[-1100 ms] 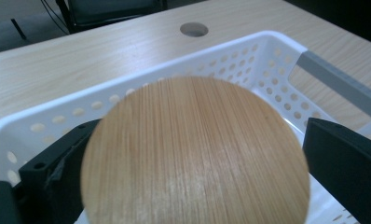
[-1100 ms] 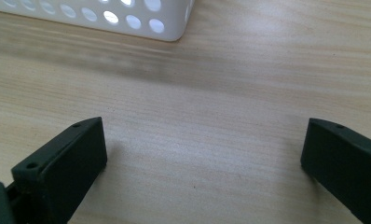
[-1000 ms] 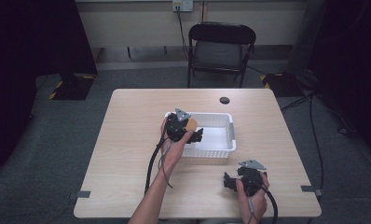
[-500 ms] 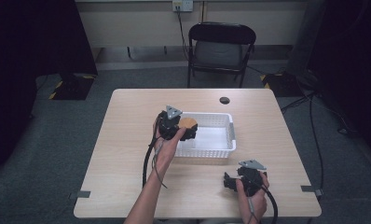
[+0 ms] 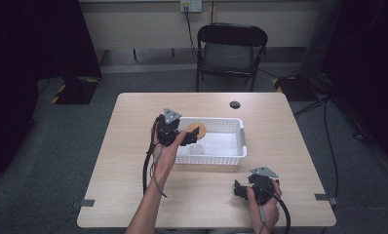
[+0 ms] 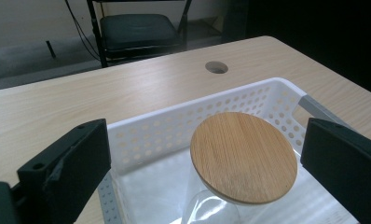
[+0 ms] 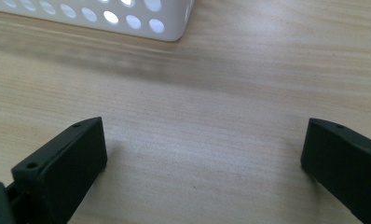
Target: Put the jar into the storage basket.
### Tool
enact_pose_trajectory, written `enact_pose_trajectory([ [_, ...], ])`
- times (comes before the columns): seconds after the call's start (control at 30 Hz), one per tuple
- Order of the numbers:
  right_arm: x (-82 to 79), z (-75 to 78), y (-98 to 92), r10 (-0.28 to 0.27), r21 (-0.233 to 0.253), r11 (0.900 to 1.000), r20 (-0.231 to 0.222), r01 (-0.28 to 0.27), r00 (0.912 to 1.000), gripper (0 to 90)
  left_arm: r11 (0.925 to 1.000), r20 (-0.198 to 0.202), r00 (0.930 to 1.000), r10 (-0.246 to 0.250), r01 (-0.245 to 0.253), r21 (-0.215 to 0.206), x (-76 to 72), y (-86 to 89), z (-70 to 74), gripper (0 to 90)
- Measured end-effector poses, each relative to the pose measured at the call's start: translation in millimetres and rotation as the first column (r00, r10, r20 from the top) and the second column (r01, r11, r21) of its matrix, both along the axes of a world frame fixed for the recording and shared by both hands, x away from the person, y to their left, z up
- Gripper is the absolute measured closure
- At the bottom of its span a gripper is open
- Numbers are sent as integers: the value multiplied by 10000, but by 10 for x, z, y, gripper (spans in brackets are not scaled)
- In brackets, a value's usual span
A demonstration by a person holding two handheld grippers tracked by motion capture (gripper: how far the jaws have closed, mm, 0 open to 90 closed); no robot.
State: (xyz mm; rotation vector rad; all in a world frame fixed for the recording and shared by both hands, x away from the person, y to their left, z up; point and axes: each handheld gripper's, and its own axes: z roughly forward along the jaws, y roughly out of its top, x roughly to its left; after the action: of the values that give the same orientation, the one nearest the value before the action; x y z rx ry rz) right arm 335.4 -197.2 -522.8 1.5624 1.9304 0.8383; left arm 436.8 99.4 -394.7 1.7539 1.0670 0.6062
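Observation:
A white perforated basket (image 5: 212,160) stands at the middle of the wooden table (image 5: 133,170). Inside it lies a clear glass jar (image 5: 197,148) with a round wooden lid (image 5: 196,129), tilted, its lid facing the basket's left end. My left gripper (image 5: 188,137) hovers at that left end. In the left gripper view its jaws stand wide apart on either side of the lid (image 6: 243,156) without touching it. My right gripper (image 5: 237,189) rests low near the table's front right, open, with bare tabletop between its jaws (image 7: 204,158).
A basket corner (image 7: 127,21) lies just ahead of the right gripper. A round cable hole (image 5: 235,104) sits near the table's far edge. A black chair (image 5: 231,48) stands behind the table. Cables trail from both grippers toward the front edge.
My left gripper has drawn back to the left, from over the basket to its left end. The jar and lid stay in the basket. The right gripper has not moved.

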Motion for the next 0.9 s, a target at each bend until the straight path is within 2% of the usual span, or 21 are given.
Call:
enact_pose_trajectory([
  [0.7, 0, 0, 0, 0, 1, 10000, 0, 0, 10000, 0, 9997, 99, 9999, 119, -117, -206, -286, 218, -69, 13],
  [0.83, 0, 0, 0, 0, 0, 10000, -1, 0, 10000, 0, 9994, 204, 9997, 159, -153, -326, -364, 258, -64, 14],
  [0.9, 0, 0, 0, 1, 0, 10000, 1, -1, 10000, 0, 9981, 310, 9989, 349, -333, -510, -410, 281, -50, 16],
])
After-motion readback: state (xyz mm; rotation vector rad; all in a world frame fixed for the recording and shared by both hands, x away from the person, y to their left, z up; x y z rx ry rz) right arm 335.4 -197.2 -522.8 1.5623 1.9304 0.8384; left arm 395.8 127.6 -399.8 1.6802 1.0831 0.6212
